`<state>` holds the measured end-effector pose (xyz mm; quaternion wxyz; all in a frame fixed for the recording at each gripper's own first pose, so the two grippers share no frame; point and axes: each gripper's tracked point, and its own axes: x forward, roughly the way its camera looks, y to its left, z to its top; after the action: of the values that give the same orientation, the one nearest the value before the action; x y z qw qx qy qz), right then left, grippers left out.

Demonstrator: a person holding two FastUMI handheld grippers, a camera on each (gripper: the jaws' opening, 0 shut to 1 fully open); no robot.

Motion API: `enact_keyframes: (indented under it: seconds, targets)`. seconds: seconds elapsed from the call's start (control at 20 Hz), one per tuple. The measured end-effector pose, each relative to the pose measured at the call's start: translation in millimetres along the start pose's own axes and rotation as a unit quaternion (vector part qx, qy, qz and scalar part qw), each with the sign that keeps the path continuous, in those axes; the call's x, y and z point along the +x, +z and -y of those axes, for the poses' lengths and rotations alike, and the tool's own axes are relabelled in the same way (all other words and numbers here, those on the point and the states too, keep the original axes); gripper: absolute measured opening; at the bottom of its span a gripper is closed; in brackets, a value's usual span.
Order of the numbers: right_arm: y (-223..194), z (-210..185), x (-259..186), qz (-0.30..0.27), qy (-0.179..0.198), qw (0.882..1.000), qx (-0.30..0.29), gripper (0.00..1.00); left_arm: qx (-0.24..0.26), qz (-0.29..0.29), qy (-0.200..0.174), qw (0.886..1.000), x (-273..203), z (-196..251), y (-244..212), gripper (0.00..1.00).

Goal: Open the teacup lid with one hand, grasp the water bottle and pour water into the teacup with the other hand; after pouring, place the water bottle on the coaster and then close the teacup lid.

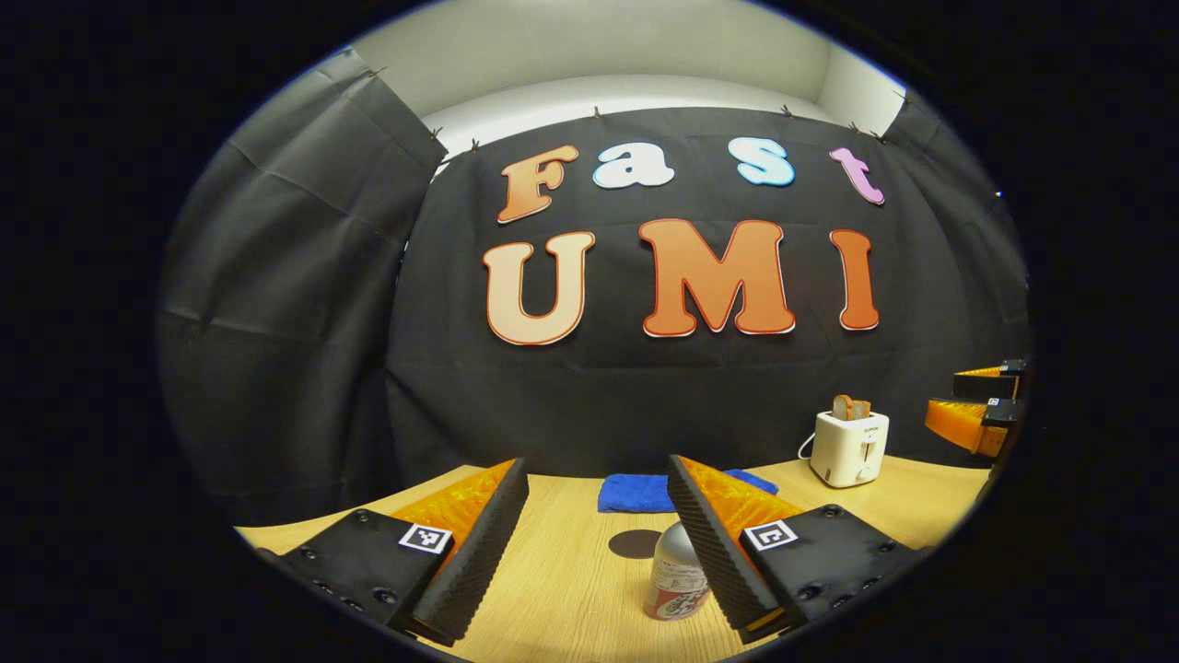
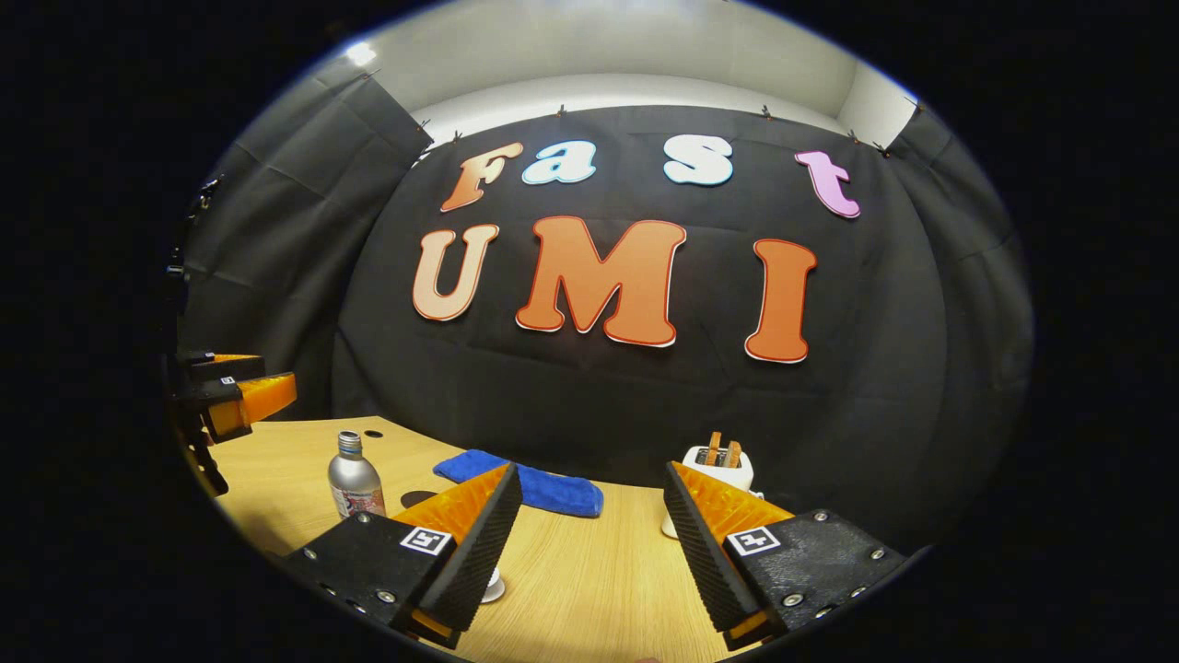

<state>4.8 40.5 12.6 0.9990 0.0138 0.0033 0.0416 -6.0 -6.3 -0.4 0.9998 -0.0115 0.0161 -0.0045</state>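
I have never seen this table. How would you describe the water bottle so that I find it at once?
Start from the wooden table in front of the black cloth wall. Left of the blue cloth and close to the dark round coaster, the water bottle stands upright. It is the only silver metal thing there, with a narrow neck, a cap and a printed band at its base, unlike the white toaster.

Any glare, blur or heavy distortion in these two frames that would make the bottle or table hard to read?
Left gripper view: sharp and evenly lit; fisheye bends the table edge, and the bottle is partly hidden by a finger. Right gripper view: a bright ceiling glare spot at upper left; the bottle is crisp, with soft highlights on its metal.
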Motion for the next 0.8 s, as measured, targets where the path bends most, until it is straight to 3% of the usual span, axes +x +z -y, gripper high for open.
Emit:
enact_keyframes:
  seconds: [0.4,0.75,0.8]
  targets:
    - [-12,-23,0,-0.018,0.032,0.999,0.011,0.94,-0.011,-0.017,-0.011,1.000,-2,9,-8,0.99]
    - [-46,-54,9,-0.052,0.072,0.996,0.016,0.94,-0.013,-0.043,-0.020,0.999,-4,7,-26,0.99]
    - [-53,-58,10,-0.062,0.078,0.995,0.016,0.94,-0.012,-0.045,-0.022,0.999,-5,7,-26,0.94]
